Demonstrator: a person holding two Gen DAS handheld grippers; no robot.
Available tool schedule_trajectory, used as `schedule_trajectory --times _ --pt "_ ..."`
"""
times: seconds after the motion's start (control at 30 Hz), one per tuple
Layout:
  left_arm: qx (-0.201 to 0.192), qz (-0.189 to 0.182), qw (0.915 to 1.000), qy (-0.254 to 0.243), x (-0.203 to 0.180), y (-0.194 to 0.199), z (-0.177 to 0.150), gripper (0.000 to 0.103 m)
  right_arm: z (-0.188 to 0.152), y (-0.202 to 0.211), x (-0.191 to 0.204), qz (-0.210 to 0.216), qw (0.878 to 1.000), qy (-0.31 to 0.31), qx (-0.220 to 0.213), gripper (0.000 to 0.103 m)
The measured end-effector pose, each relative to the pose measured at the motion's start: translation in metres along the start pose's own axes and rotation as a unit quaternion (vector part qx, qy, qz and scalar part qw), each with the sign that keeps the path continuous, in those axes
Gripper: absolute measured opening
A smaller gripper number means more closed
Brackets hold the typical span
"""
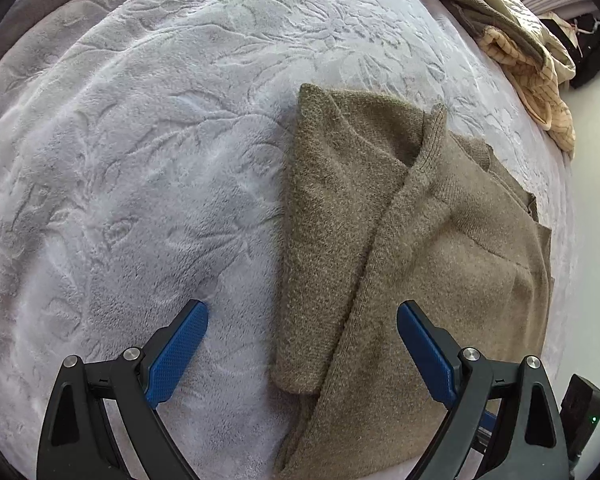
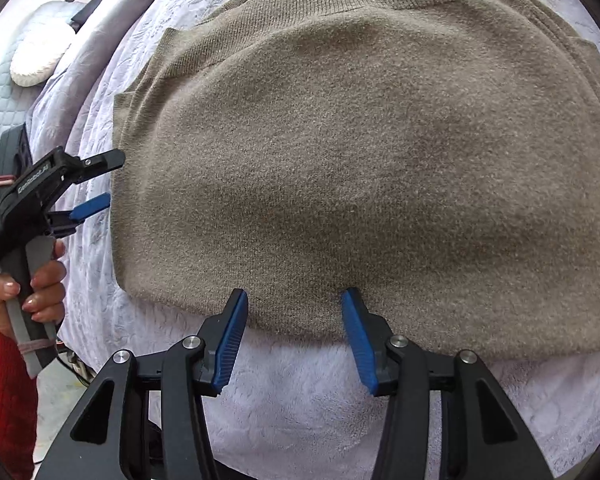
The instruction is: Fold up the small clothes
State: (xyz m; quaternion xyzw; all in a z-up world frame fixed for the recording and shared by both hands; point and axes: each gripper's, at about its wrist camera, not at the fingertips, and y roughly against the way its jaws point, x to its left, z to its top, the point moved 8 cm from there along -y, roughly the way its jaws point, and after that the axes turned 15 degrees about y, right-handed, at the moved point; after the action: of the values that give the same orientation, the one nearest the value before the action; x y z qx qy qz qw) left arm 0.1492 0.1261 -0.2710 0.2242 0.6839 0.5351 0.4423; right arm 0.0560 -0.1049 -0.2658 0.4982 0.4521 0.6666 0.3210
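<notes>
An olive-brown knit sweater [image 1: 380, 220] lies partly folded on a pale lilac plush blanket [image 1: 140, 140], with a ribbed band crossing it diagonally. My left gripper [image 1: 302, 308] is open wide above the sweater's near left edge, one blue pad over the blanket and one over the knit. In the right wrist view the sweater [image 2: 340, 140] fills the frame as a flat panel. My right gripper [image 2: 294, 296] stands open at its near hem, nothing pinched. The left gripper [image 2: 112, 179] shows there at the sweater's left side, also open.
A crumpled beige and yellow quilted cover [image 1: 520, 40] is heaped at the bed's far right corner. A hand [image 2: 40, 280] with a red sleeve [image 2: 4, 392] holds the left gripper's handle. A white cushion [image 2: 36, 56] lies beyond the bed's left edge.
</notes>
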Motion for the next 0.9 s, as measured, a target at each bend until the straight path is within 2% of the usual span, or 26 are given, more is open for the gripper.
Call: schedule_trajectory --times 0.1,0.17,0.23,0.37,0.5,0.63,0.67,0.7,0.77,0.83,0.9 --pt "0.009 -0.014 0.9996 -0.021 -0.01 -0.002 0.001 0.095 -0.002 0.004 0.001 0.014 1.0 -0.006 -0.009 0.054" --pt "0.012 -0.02 0.9991 -0.035 -0.018 -0.002 0.002 0.095 -0.002 0.011 0.012 0.084 0.996 -0.017 -0.031 0.055" --pt "0.013 -0.022 0.9988 -0.043 -0.022 -0.002 0.002 0.095 -0.008 0.009 0.025 0.147 0.988 -0.033 -0.032 0.055" --pt "0.018 -0.019 0.9991 -0.033 -0.021 -0.004 0.002 0.095 -0.015 -0.026 0.044 0.254 0.96 -0.115 -0.026 0.055" --pt "0.022 -0.031 0.999 -0.023 -0.012 0.002 0.001 0.095 0.0 -0.047 0.059 0.316 0.93 -0.174 -0.074 0.055" --pt "0.026 -0.038 0.9989 -0.01 -0.003 0.006 0.002 0.095 0.011 -0.068 0.064 0.355 0.901 -0.235 -0.086 0.055" --pt "0.022 -0.036 0.9991 -0.005 -0.001 0.007 0.003 0.095 0.013 -0.072 0.063 0.367 0.891 -0.255 -0.085 0.052" --pt "0.023 -0.039 0.999 -0.002 0.005 0.01 0.002 0.095 0.014 -0.073 0.061 0.382 0.878 -0.274 -0.088 0.033" --pt "0.027 -0.043 0.9987 0.0 0.005 0.009 0.002 0.095 0.02 -0.069 0.057 0.41 0.855 -0.3 -0.102 0.009" --pt "0.034 -0.048 0.9983 -0.006 0.004 0.01 0.002 0.095 0.028 -0.053 0.055 0.445 0.834 -0.301 -0.127 0.008" --pt "0.048 -0.07 0.9964 -0.011 -0.002 0.01 0.0 0.095 0.033 -0.037 0.057 0.467 0.824 -0.288 -0.144 0.008"
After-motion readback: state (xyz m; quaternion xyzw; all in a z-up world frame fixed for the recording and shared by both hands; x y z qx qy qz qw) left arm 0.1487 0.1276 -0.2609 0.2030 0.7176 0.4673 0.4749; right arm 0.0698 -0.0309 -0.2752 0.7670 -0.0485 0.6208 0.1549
